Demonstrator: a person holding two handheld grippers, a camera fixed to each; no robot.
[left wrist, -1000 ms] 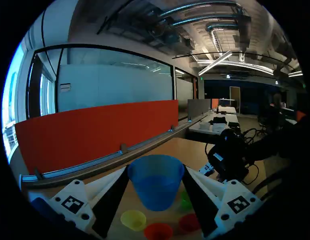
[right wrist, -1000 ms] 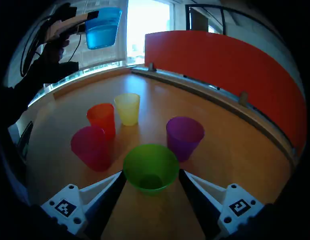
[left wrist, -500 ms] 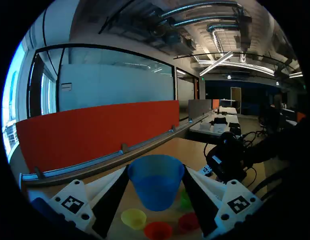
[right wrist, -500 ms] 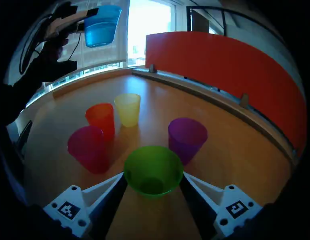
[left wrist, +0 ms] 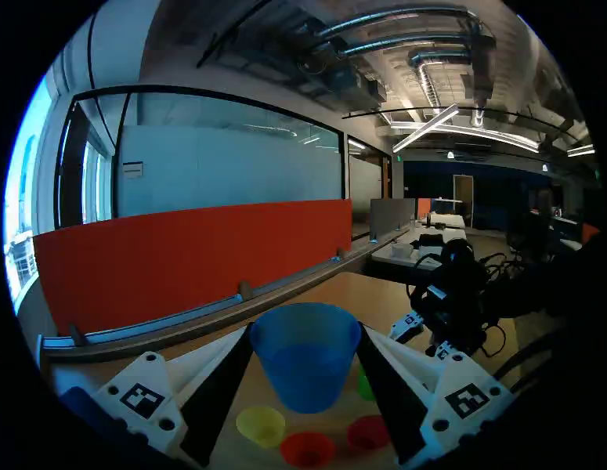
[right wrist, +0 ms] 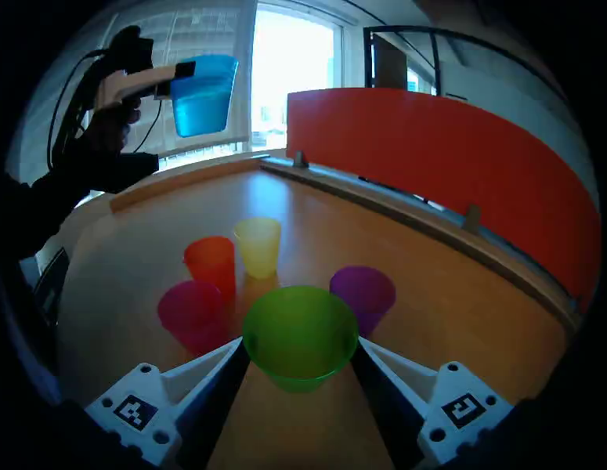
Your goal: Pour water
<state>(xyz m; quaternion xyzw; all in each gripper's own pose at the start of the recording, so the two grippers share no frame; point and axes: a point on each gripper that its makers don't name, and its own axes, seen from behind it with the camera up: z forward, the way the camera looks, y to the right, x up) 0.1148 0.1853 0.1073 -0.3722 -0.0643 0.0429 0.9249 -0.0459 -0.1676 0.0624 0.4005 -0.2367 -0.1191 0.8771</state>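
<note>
My left gripper (left wrist: 305,345) was closed partway around the blue cup (left wrist: 305,364), a finger pressing each side. The cup was upright and about half full of water. I judged it was kept level so nothing spilled before the pour.

My right gripper (right wrist: 299,356) was closed the same way on the green cup (right wrist: 300,335), which looked empty, with its mouth facing up to receive the water. In the right gripper view the blue cup hung high, beyond and left of the green cup, well apart from it, so pouring had not begun.

Beyond the green cup, the yellow cup (right wrist: 258,244), orange cup (right wrist: 211,262), pink cup (right wrist: 192,313) and purple cup (right wrist: 364,294) stood on the table (right wrist: 460,313).

Compared with a second earlier, those four cups looked smaller and lower, so I judged the green cup had been lifted. The blue cup sat slightly nearer the green cup and was no more tilted.
</note>
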